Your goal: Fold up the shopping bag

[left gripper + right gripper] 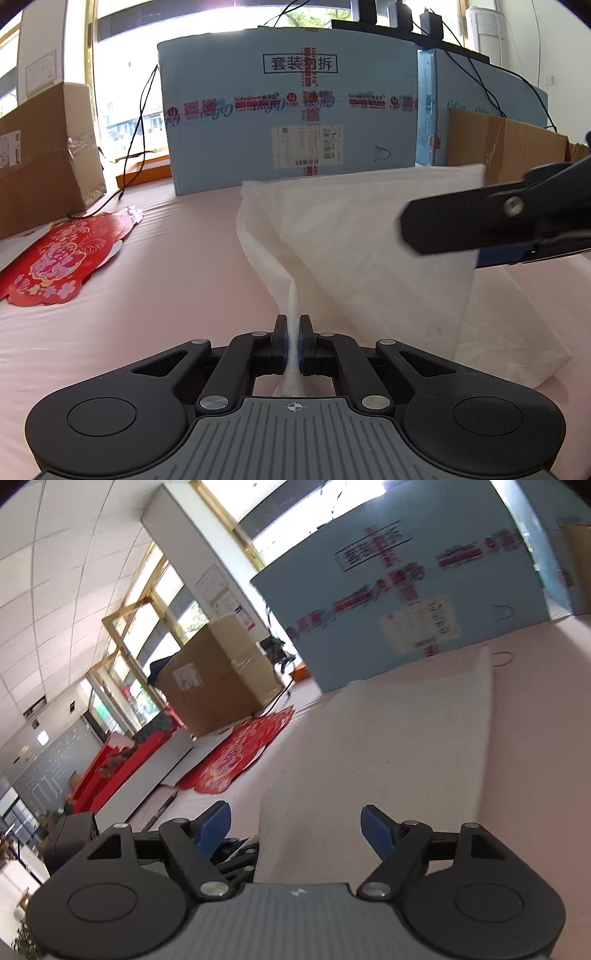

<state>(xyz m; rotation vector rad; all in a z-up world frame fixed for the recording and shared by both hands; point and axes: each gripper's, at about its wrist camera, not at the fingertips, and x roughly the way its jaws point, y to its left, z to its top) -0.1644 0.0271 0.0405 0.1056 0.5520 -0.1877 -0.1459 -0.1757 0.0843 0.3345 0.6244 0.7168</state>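
- Left wrist view: left gripper (293,328) level and low over the pink counter (166,295), pinching a bunched corner of the one white shopping bag (354,236), lifted off the counter.
- Right gripper (410,229) reaching in from the right, blurred, in front of the bag; spread not clear here.
- Behind: one blue box (288,110), two brown cartons (40,155), one red paper cutout (62,258).
- Right wrist view: right gripper (295,827) tilted, spread wide, holding nothing, bag (399,746) ahead between the fingers (376,827).
- One rubber band (502,660) on the counter beyond.
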